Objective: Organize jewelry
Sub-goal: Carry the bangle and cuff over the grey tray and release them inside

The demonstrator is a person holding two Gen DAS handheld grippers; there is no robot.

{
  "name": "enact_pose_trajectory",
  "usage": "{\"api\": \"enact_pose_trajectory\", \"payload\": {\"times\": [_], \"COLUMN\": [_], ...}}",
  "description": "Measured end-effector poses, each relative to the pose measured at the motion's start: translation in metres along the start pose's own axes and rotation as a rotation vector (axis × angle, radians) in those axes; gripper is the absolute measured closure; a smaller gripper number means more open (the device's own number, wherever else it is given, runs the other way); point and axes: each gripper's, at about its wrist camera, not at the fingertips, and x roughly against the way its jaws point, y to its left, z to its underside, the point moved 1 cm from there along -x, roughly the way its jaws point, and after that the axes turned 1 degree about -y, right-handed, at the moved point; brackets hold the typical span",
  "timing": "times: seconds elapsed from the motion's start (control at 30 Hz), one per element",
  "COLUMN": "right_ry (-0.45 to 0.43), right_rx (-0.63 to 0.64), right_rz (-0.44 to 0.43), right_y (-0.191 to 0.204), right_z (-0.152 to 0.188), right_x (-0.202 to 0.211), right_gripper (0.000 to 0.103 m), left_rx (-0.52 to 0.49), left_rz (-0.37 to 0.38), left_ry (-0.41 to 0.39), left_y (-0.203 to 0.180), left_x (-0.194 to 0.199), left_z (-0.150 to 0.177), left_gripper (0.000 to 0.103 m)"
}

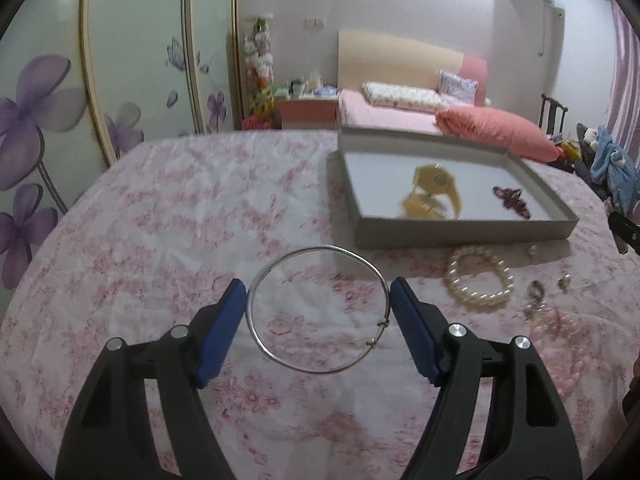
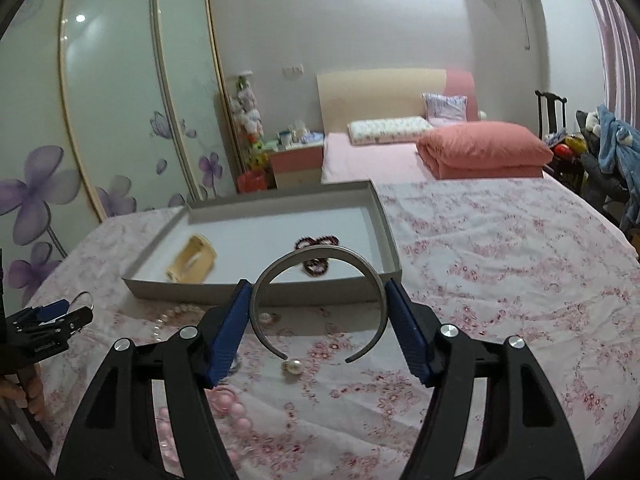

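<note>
Left wrist view: the left gripper (image 1: 318, 300) pinches a thin silver wire bangle (image 1: 318, 309) by its outer edges above the floral bedspread (image 1: 160, 220). The right gripper (image 2: 318, 304) likewise grips a flat grey open cuff (image 2: 318, 300) — a pearl (image 2: 295, 367) on one end. Both rims are slick, springy metal; either could probably squirt sideways before reaching the shallow grey cardboard tray (image 2: 394, 256) — just ahead.

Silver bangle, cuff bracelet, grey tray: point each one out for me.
silver bangle (image 1: 304, 254), left wrist view, top of its wire hoop.
cuff bracelet (image 2: 316, 253), right wrist view, top of its band.
grey tray (image 2: 256, 298), right wrist view, near wall.
</note>
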Motion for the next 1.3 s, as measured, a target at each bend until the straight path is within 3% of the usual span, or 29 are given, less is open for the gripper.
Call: {"api": "enact_pose_trajectory", "payload": {"times": [0.63,1.3], "right_ry": [-0.198,-0.366], "right_rx": [0.048,0.115], "right_rz": [-0.028,0.033], "right_y": [0.027,0.033], "right_z": [0.010,0.014], "right_x": [0.042,0.062], "right_gripper": [0.036,0.035], "left_rx": [-0.017,-0.058], "left_rz": [-0.029,-0.066], "left_ry": [-0.374,-0.510], "left_y": [-0.046,-0.075], "left_x": [0.084,0.104], "left_z": [-0.001,0.002], "left_gripper": [0.031,0.031]}}
